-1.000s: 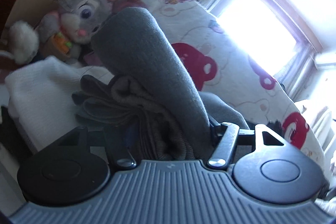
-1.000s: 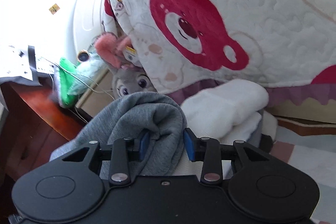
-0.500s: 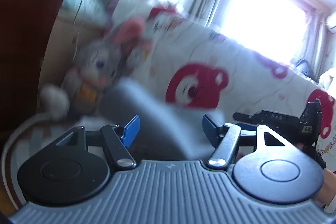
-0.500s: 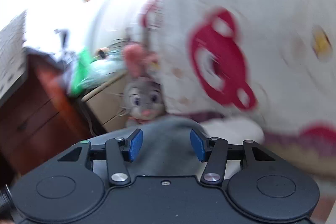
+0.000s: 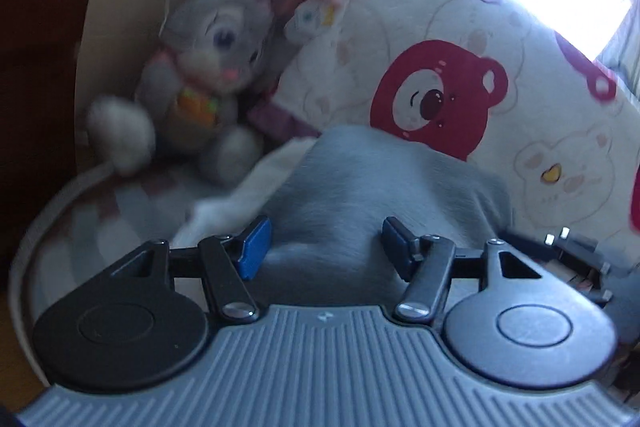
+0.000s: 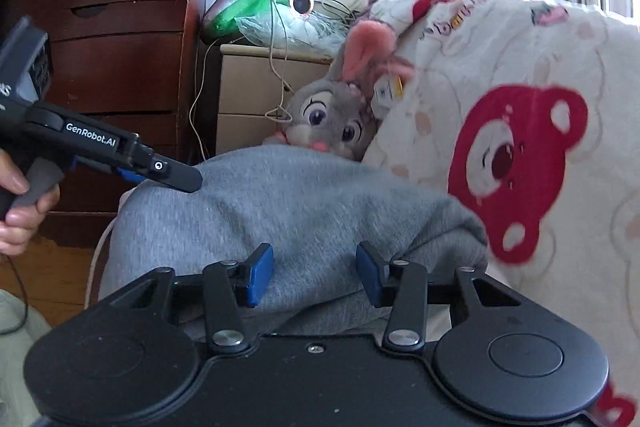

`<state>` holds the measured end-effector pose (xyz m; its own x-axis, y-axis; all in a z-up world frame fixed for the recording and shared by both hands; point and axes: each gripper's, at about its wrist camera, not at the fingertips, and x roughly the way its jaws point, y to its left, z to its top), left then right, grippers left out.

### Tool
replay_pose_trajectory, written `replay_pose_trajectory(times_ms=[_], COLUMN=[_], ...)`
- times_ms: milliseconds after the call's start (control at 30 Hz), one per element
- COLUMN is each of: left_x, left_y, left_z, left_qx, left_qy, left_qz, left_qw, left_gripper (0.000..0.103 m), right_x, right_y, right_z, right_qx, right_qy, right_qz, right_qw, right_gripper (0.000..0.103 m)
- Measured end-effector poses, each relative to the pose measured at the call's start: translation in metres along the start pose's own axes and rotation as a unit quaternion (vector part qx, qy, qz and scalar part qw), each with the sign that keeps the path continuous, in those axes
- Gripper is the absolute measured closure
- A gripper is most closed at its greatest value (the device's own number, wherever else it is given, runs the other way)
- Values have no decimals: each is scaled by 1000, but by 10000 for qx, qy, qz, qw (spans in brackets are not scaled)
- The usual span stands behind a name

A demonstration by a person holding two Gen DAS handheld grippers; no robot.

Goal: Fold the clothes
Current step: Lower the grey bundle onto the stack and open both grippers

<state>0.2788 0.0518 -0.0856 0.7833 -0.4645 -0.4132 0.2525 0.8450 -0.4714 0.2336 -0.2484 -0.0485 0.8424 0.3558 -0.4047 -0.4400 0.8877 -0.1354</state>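
A folded grey garment lies as a rounded bundle on top of a white folded item, in front of the bear-print quilt. It also shows in the left wrist view. My left gripper is open and empty, just short of the garment; it also shows from the side in the right wrist view, at the garment's left edge. My right gripper is open and empty, its blue pads just above the garment's near edge.
A grey plush rabbit sits behind the bundle against a white quilt with red bears. A dark wooden dresser and a beige box with cables stand at the left. A round rug covers the floor.
Both grippers let go of the grey garment, opened and pulled back. The garment, held up a second ago, now rests on the pile.
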Motion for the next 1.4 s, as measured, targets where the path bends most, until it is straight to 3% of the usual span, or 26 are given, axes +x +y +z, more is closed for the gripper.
replay_pose_trajectory(times_ms=[233,400,533,567,633,733,767,833,933,967,1133,1233,1400], left_x=[6,3,-6,-13,-25,-43,-45,-44,-25,-21,-23,-22,-22], left_y=[-8,-10,-22,-30,-46,-74,-84,-100,-109,-105,-86,-87,-91], left_z=[-2,0,1,1,3,0,-1,-4,-16,-21,-32,-33,-32], left_qx=[125,229,559,782,1228,1825,1990,2277,2500,2449,2193,2184,2223], left_qy=[-141,-114,-237,-361,-608,-890,-833,-567,130,218,171,151,224], left_qz=[75,185,305,313,328,-167,-414,-795,-874,-862,-920,-879,-800], left_qw=[9998,9995,9977,9958,9900,9790,9756,9688,9642,9655,9712,9718,9714], left_gripper=[38,38,40,41,41,39,39,38,39,39,38,38,38], right_x=[-2,-24,-40,-43,-45,-27,-21,-9,8,12,20,22,7], right_y=[-6,-25,-59,-68,-91,-102,-105,-112,-120,-116,-109,-105,-112], right_z=[-8,-20,-32,-33,-33,-34,-34,-35,-35,-34,-33,-23,-29], right_qx=[349,985,1929,2221,2970,3553,3744,4122,4590,4419,3912,3293,3447], right_qy=[-130,99,-5,-121,-314,-293,-285,-270,-231,-169,-177,-151,-283], right_qz=[144,1229,1345,1198,1131,1177,1191,1218,1228,1124,840,614,343], right_qw=[9992,9875,9720,9676,9476,9269,9191,9025,8796,8898,9163,9421,9377], right_gripper=[50,49,49,48,44,34,30,30,31,34,41,41,41])
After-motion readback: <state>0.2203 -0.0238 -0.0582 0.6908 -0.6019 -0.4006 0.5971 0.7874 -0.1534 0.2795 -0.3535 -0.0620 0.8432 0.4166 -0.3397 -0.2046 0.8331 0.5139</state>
